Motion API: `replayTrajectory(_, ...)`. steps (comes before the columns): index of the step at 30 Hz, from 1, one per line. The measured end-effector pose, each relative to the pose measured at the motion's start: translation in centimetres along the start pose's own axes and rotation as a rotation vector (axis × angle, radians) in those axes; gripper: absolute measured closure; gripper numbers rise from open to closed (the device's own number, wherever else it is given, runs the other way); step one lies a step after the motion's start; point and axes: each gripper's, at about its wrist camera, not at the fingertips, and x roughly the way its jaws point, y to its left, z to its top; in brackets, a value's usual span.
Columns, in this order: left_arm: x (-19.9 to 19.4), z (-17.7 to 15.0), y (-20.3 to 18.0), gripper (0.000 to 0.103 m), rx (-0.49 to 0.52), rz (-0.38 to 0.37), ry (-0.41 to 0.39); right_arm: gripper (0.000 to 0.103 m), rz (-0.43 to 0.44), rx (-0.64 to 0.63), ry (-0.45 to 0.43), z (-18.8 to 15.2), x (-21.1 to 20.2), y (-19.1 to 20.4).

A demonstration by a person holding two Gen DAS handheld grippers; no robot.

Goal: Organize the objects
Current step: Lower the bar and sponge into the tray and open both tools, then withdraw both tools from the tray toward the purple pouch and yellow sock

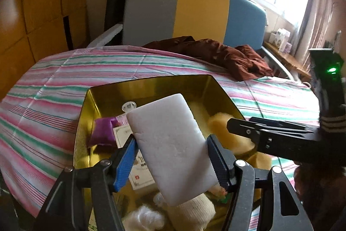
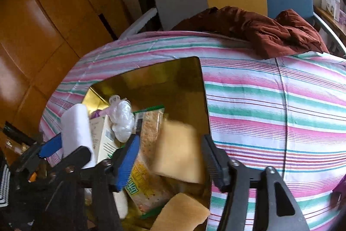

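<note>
Your left hand-held gripper [image 1: 172, 158] is clamped on a white foam block [image 1: 170, 144], both pads pressed against its sides, and holds it tilted just above the gold tin box [image 1: 151, 81] that sits on the striped bed [image 1: 54, 83]. Your right hand-held gripper [image 2: 170, 160] stands apart over the right side of the same box; a tan sponge [image 2: 179, 151] shows blurred between its jaws, and the pads do not appear to press on it, so it looks released rather than held.

As I judge it, the sorting is well along. The box already holds a purple pouch [image 1: 101, 132], a cream carton [image 2: 103, 138], a white plastic bundle [image 2: 122, 120], a green-edged snack packet [image 2: 149, 131], a 2nd tan piece [image 2: 181, 209] at the near edge and some pale cloth [image 1: 194, 209].

What is left, from what shows here: lower the foam block into the box and let go. A dark red garment [image 1: 216, 55] lies by the headboard, well apart from the box; whether it belongs to the job I cannot tell.
</note>
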Motion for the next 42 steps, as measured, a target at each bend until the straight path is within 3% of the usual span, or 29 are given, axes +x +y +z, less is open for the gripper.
replayTrajectory(2,0.1,0.2,-0.3,0.035,0.004,0.009,-0.007,0.035,0.010,0.007,-0.008,0.0,-0.2,-0.1)
replayTrajectory(13,-1.3,-0.5,-0.3,0.025,0.003,0.031,-0.021,0.035,0.001,0.022,-0.029,-0.9,-1.8,-0.3)
replayTrajectory(30,-4.8,-1.7,-0.9,0.021,0.026,0.034,-0.077,0.035,-0.089,-0.035,-0.055,-3.7,-5.0,0.8)
replayTrajectory(42,-6.5,-2.3,-3.1,0.020,0.082,0.000,-0.097,0.035,-0.132,-0.003,-0.082,-4.9,-7.6,-1.1)
